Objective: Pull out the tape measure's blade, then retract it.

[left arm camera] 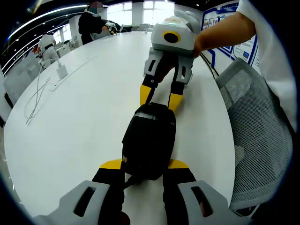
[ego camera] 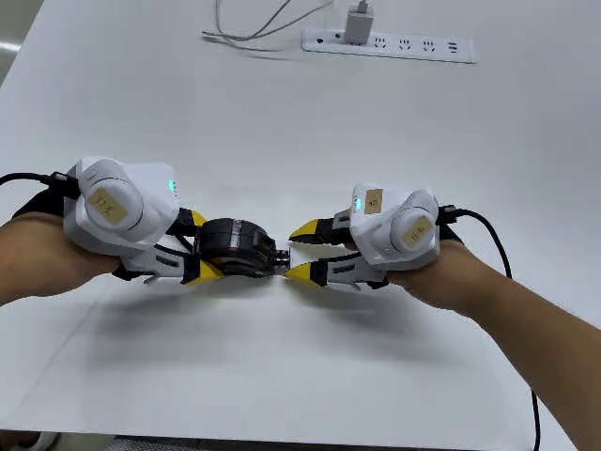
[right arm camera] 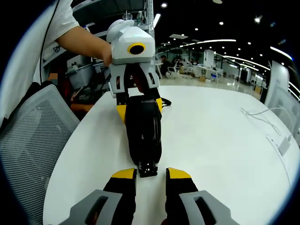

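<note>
While the left gripper [ego camera: 199, 246] clamps the black tape measure [ego camera: 235, 246] by its case, yellow-tipped fingers [left arm camera: 112, 165] pressed to either side, the right gripper [ego camera: 299, 254] faces it tip to tip with its own fingers [right arm camera: 124, 174] spread and grasping nothing. The end hook [right arm camera: 148, 168] of the blade sits in the gap between those spread fingers (no length of blade looks drawn out), so I judge the pull has not yet begun and the task is at its very start. The tape measure lies low over the white surface [ego camera: 282, 376], between the two hands; whether it rests there or hangs just clear I cannot tell.

The next move calls for pinching the right fingers squarely on that small, thin hook, which could slip free, and then drawing straight away along the blade's line while the left grip holds firm.

The surface is broad, smooth and round-edged. At its far side, well apart from the work, lies a power strip [ego camera: 390, 42] with a charger [ego camera: 360, 21] and loose cables [ego camera: 254, 23]. A grey mesh chair [left arm camera: 253, 131] stands beside the surface. Beyond is a large open office with strip ceiling lights [right arm camera: 225, 42] and people [left arm camera: 88, 28] in the distance.
</note>
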